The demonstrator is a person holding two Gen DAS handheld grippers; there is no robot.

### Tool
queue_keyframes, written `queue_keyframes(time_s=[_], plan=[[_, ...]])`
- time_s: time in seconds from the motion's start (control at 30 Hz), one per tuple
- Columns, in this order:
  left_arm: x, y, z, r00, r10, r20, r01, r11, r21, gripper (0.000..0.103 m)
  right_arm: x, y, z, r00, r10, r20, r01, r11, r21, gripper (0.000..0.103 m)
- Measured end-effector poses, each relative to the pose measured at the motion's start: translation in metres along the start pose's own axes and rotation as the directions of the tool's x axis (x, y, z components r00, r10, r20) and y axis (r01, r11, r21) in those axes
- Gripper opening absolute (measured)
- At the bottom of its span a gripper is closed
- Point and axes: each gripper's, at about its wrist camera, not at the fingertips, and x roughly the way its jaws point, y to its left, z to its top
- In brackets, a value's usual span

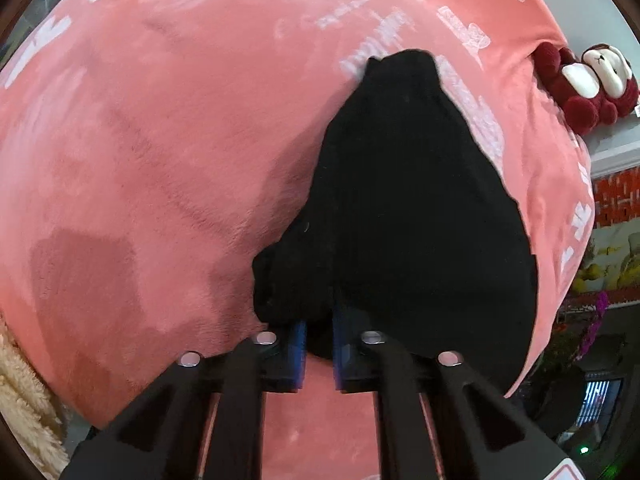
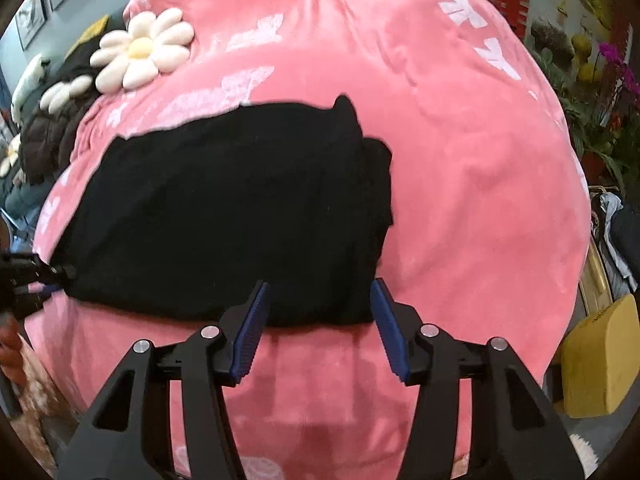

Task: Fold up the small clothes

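Note:
A small black garment (image 1: pixel 404 208) lies folded on a pink plush blanket (image 1: pixel 160 140). My left gripper (image 1: pixel 319 332) is shut on the garment's near edge, with black cloth bunched between its blue pads. In the right wrist view the garment (image 2: pixel 224 208) lies flat as a wide dark block on the blanket (image 2: pixel 460 184). My right gripper (image 2: pixel 318 308) is open, its blue-padded fingers standing either side of the garment's near right corner without closing on it. The left gripper (image 2: pixel 44 276) shows at the far left edge, at the garment's left end.
A white daisy cushion (image 2: pixel 140 52) and dark clothes (image 2: pixel 52 128) lie at the blanket's far left. A red and white plush toy (image 1: pixel 584 84) sits past the blanket's right side. A yellow stool (image 2: pixel 600 364) and potted plants (image 2: pixel 592 92) stand to the right.

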Motion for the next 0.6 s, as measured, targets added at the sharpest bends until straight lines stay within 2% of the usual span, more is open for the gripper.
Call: queue_keyframes(time_s=[0.07, 0.13, 0.23, 0.33, 0.47, 0.6], plan=[[-0.014, -0.009, 0.002, 0.999, -0.036, 0.034, 0.036, 0.999, 0.008, 0.006, -0.001, -0.001, 0.001, 1.0, 0.003, 0.019, -0.003, 1.0, 0.006, 0.063], [-0.03, -0.025, 0.002, 0.996, -0.051, 0.074, 0.046, 0.997, 0.062, 0.005, -0.005, -0.004, 0.001, 0.999, 0.008, 0.045, -0.009, 1.0, 0.019, 0.069], [-0.059, -0.064, 0.001, 0.987, -0.092, 0.13, 0.068, 0.982, 0.179, 0.005, -0.005, -0.01, 0.003, 0.998, 0.029, 0.055, -0.032, 0.998, 0.056, 0.069], [-0.08, -0.114, -0.007, 0.977, -0.134, 0.164, 0.079, 0.95, 0.302, 0.005, -0.006, -0.021, 0.006, 0.997, 0.045, 0.06, -0.052, 0.992, 0.115, 0.069], [-0.086, -0.183, -0.028, 0.97, -0.192, 0.146, 0.105, 0.88, 0.464, 0.005, -0.012, -0.042, 0.006, 0.994, 0.07, 0.087, -0.087, 0.973, 0.214, 0.069], [-0.068, -0.244, -0.068, 0.975, -0.207, 0.081, 0.116, 0.782, 0.613, 0.005, -0.018, -0.061, 0.007, 0.991, 0.065, 0.117, -0.097, 0.951, 0.293, 0.069]])
